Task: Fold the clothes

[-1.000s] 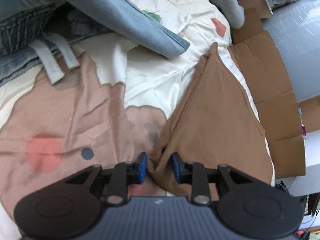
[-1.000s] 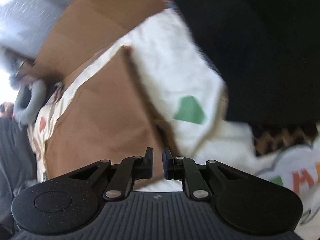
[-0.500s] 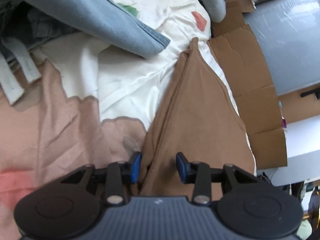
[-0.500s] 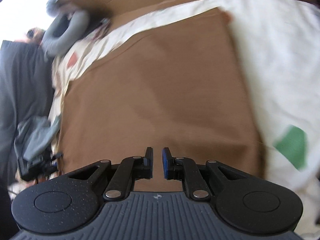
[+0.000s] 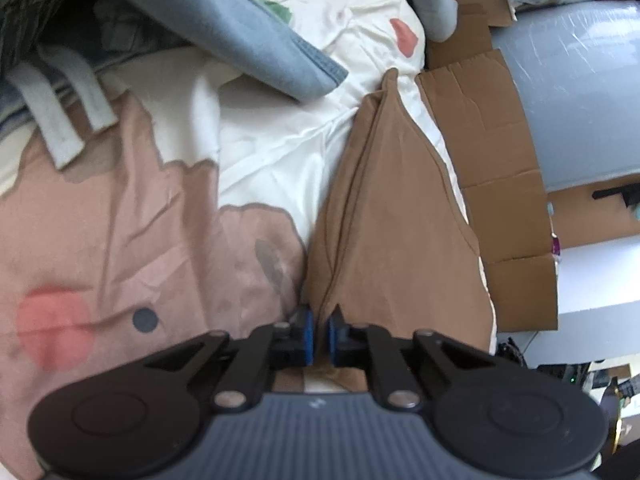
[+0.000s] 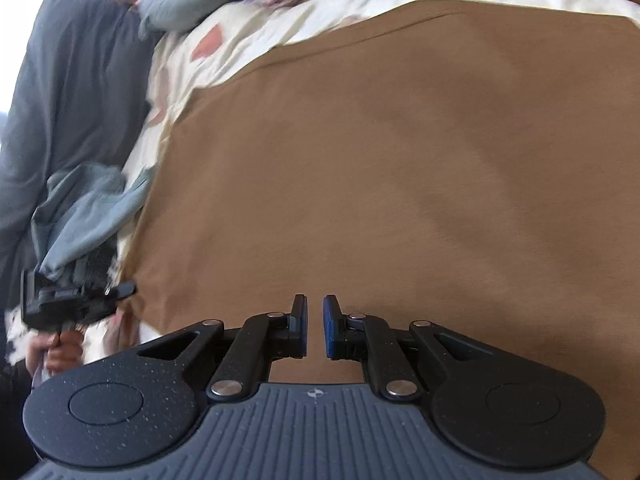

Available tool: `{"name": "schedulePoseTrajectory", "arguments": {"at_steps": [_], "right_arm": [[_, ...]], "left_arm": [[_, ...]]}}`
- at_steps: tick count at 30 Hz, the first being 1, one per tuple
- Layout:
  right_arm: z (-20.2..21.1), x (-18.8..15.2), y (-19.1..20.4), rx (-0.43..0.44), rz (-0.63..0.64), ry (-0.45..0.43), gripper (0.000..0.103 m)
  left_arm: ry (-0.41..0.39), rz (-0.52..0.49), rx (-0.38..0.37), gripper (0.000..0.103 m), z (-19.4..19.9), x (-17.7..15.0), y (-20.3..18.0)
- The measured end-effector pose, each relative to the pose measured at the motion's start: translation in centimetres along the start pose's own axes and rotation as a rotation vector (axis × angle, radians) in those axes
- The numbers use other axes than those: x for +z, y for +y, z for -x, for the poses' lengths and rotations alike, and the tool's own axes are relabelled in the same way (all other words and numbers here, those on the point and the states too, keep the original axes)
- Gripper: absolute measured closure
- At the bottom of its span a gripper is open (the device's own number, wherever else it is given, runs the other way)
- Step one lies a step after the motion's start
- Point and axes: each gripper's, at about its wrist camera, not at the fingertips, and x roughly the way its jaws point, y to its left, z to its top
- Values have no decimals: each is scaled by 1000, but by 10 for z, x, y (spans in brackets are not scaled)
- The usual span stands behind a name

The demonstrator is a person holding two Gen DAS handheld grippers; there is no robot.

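Cloth: brown garment (image 5: pixel 400 216) lies flat on the bed (image 5: pixel 272 152), beside the cardboard (image 5: pixel 492 152).
Left gripper (image 5: pixel 318 334): low at the garment's near corner, jaws pinched on its folded edge.
Right gripper (image 6: pixel 315 326): above the garment's middle, jaws nearly closed, empty.
Tip: lift that corner evenly, align edges before lowering.

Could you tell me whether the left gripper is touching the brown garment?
Touching: in the left wrist view, the left gripper pinches the near folded edge of the brown garment between its fingers.
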Motion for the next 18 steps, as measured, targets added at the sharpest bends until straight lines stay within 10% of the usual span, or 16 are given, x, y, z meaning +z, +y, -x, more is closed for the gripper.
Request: {"name": "schedulePoseTrajectory", "arguments": {"at_steps": [18], "right_arm": [[-30,-38,40,54,287,181,99]], "left_arm": [[3,17,12,96,2,1,8]]}}
